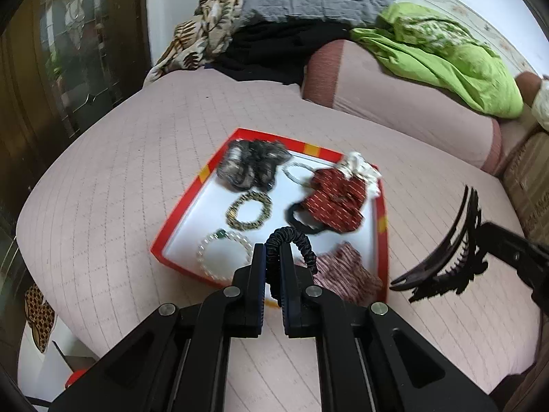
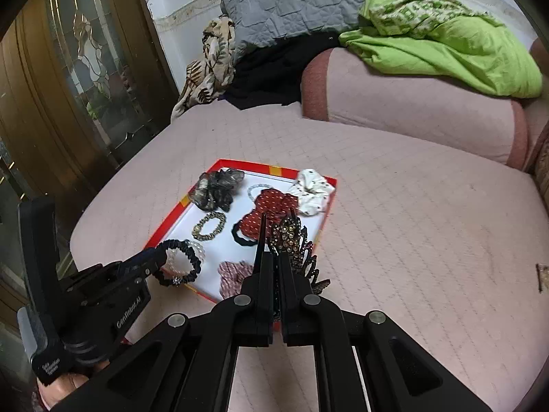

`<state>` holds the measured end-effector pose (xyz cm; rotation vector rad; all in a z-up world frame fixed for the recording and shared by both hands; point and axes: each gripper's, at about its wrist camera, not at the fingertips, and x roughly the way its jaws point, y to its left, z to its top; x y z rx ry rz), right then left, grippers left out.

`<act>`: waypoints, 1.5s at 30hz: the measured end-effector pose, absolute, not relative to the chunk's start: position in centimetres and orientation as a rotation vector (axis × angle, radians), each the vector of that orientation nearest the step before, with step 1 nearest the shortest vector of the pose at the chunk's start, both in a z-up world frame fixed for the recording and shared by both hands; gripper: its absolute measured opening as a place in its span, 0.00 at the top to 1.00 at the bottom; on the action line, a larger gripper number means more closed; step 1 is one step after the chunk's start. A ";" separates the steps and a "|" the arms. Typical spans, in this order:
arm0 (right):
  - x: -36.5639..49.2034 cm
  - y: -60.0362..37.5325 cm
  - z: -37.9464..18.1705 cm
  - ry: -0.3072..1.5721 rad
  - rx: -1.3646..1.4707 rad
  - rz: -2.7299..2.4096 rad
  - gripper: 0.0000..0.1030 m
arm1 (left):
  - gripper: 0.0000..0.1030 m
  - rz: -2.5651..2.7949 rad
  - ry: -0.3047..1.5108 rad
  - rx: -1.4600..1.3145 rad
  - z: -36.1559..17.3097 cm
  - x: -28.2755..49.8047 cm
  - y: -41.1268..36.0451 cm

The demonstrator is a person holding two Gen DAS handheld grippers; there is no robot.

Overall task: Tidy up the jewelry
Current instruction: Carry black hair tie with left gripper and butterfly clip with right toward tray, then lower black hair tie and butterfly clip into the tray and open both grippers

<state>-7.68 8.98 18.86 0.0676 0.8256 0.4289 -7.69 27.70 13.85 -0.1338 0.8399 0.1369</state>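
Observation:
A red-rimmed tray (image 1: 178,214) (image 2: 171,218) with a white floor lies on the pink bed cover. In it are a grey scrunchie (image 1: 252,166), a red dotted scrunchie (image 1: 334,199) (image 2: 271,206), a white scrunchie (image 2: 312,190), a gold bead bracelet (image 1: 248,210) (image 2: 208,227), a pearl bracelet (image 1: 223,254) and a striped pink scrunchie (image 1: 345,273). My left gripper (image 1: 272,257) (image 2: 156,257) is shut on a thin black scrunchie (image 1: 291,240) (image 2: 187,261) over the tray's near edge. My right gripper (image 2: 274,257) is shut on a black jewelled hair claw (image 2: 295,243) (image 1: 442,261) just right of the tray.
A pink bolster (image 2: 411,103) lies behind the tray, with green cloth (image 2: 446,41), a grey quilted pillow (image 2: 295,3) and patterned fabric (image 2: 212,65) piled at the wall. A wooden door with glass (image 2: 79,79) stands at the left. A person's hand (image 2: 65,382) holds the left gripper.

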 end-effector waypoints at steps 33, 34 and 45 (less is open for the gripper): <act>4.0 16.1 9.4 1.089 0.296 0.578 0.62 | 0.75 0.236 0.997 -0.216 7.9 3.0 36.4; 4.0 16.1 9.6 1.075 0.293 0.577 0.46 | 0.72 0.235 0.982 -0.216 8.2 2.7 36.3; 1.8 12.7 10.9 1.029 0.318 0.550 0.42 | 0.49 0.229 0.871 -0.198 12.2 -1.0 34.1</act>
